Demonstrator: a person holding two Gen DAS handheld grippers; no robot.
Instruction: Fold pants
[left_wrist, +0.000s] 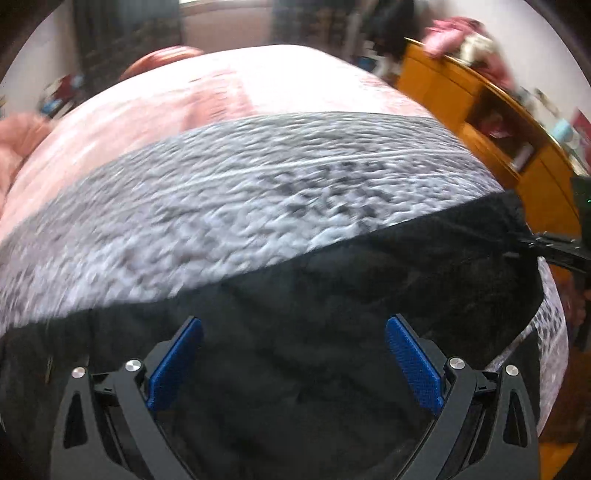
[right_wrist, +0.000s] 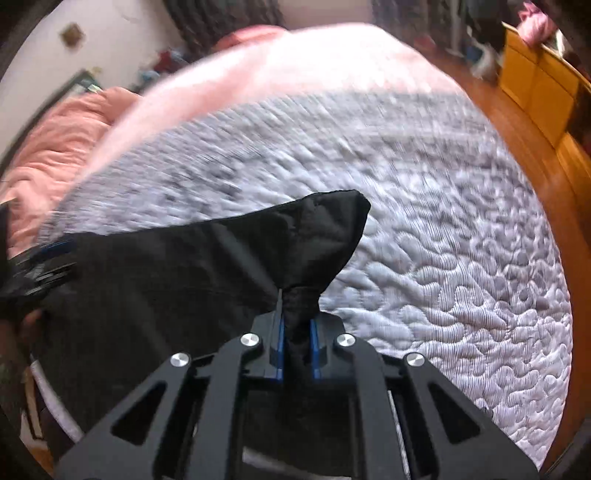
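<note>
The black pants (left_wrist: 332, 295) lie spread over the near part of a grey quilted bedspread (left_wrist: 240, 192). My left gripper (left_wrist: 293, 328) is open, its blue pads wide apart just above the black cloth, holding nothing. My right gripper (right_wrist: 297, 332) is shut on a bunched corner of the pants (right_wrist: 221, 266), which fan out ahead and to the left. The right gripper also shows in the left wrist view (left_wrist: 554, 247), at the pants' far right corner. The left gripper shows in the right wrist view (right_wrist: 40, 266) at the left edge of the cloth.
The bed has a pink blanket (left_wrist: 258, 81) beyond the grey bedspread (right_wrist: 443, 240). A yellow wooden cabinet (left_wrist: 480, 122) stands to the right on a wooden floor (right_wrist: 524, 125). Pink bedding (right_wrist: 55, 147) is piled at the left.
</note>
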